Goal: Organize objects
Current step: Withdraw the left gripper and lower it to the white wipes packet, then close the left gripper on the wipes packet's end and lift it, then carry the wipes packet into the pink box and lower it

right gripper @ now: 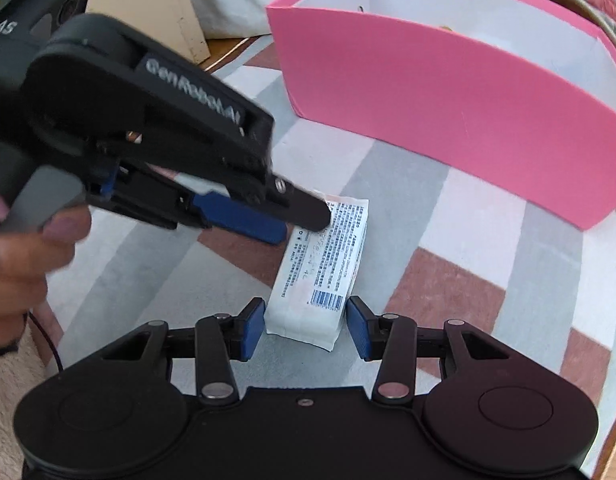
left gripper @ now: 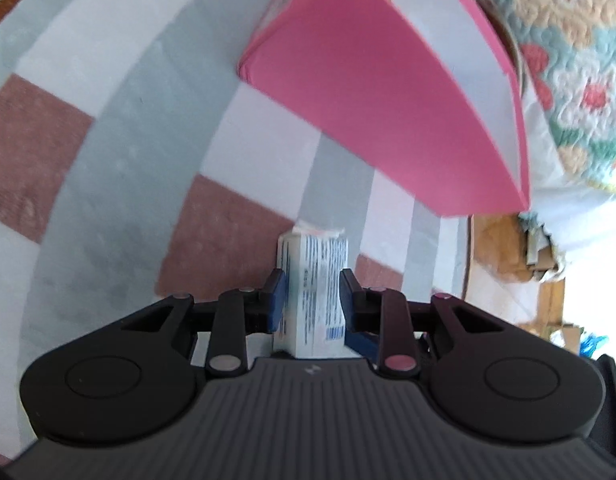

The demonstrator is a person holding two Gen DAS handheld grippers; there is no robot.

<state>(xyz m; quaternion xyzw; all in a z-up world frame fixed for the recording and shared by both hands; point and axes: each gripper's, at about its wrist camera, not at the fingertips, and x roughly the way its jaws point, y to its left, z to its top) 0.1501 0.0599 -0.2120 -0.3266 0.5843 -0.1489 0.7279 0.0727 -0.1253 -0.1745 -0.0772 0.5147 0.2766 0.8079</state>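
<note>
A white packet (left gripper: 316, 248) with blue print and a barcode sits between the blue pads of my left gripper (left gripper: 312, 276), which is shut on it. In the right wrist view the left gripper (right gripper: 304, 226) comes in from the left and clamps the far end of the packet (right gripper: 324, 256). My right gripper (right gripper: 306, 308) has a pad against each side of the packet's near end. Just beyond stands an open pink box (right gripper: 448, 112) with white inner walls. It also fills the upper right of the left wrist view as the pink box (left gripper: 368, 100).
A checked cloth (left gripper: 108, 160) in grey, white and dusty red covers the table. A floral quilt (left gripper: 568, 60) and cardboard (left gripper: 504, 248) lie past the table's right edge. A beige board (right gripper: 156, 0) stands at the back left. A person's hand (right gripper: 28, 248) grips the left tool.
</note>
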